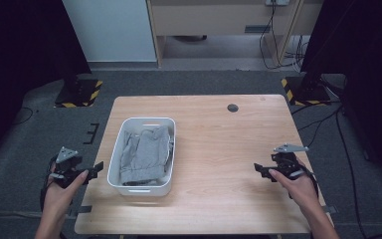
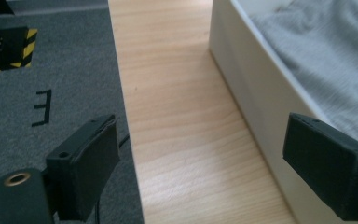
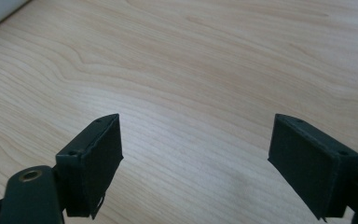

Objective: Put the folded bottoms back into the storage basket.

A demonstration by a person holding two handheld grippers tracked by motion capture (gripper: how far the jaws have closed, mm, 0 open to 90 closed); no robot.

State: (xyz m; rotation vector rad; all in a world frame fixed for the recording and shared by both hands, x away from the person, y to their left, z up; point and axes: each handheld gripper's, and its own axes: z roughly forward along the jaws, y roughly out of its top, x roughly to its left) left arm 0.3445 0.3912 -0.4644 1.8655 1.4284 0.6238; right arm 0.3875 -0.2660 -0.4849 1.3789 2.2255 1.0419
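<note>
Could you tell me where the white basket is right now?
In the high view the white basket sits on the table's left half, nearest the left gripper.

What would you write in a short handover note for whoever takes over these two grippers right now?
Left gripper: open, empty, at the table's left edge beside the white basket.
Right gripper: open, empty, over bare table on the right.
Grey garment: crumpled inside the basket.
Done: nothing gripped yet.
Left: probably reach into the basket and take hold of the garment.
</note>
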